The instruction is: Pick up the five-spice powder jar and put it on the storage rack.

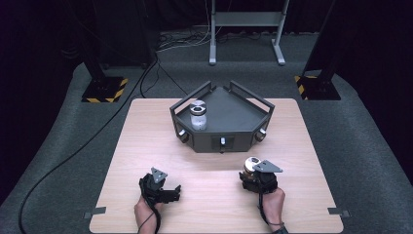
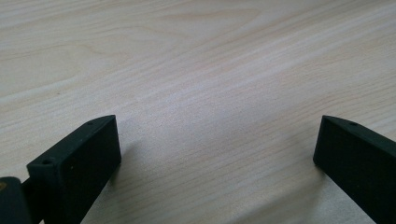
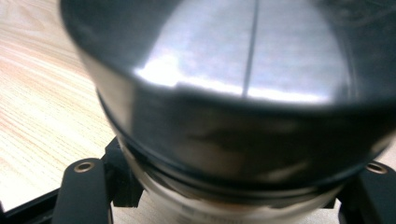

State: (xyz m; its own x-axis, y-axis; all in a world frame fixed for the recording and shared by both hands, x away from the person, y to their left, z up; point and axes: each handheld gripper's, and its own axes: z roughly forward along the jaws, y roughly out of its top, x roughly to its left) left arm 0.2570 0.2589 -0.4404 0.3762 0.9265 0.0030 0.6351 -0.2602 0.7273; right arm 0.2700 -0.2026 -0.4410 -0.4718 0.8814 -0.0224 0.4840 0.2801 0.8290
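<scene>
Jaws on my right gripper [image 1: 253,171] are clamped around a small jar with a shiny metal lid and a pale body [image 1: 251,165], the two black pads squeezing it just under the lid; in the right gripper view that jar [image 3: 224,93] sits so close to the lens that I cannot see how much of the body is caught. It is near the front edge of the pale wooden worktop [image 1: 146,146], right of centre. My left gripper [image 1: 168,191] rests near the front edge on the left, jaws spread wide over bare wood with nothing between them. A dark grey angular tray with rails [image 1: 238,114] sits toward the back edge, holding a second similar jar [image 1: 198,115] in its left part. My worry is slip: with the grip high on the smooth body, a quick lift or tilt could let the jar drop or swing, and it could clip the tray's front rail.
</scene>
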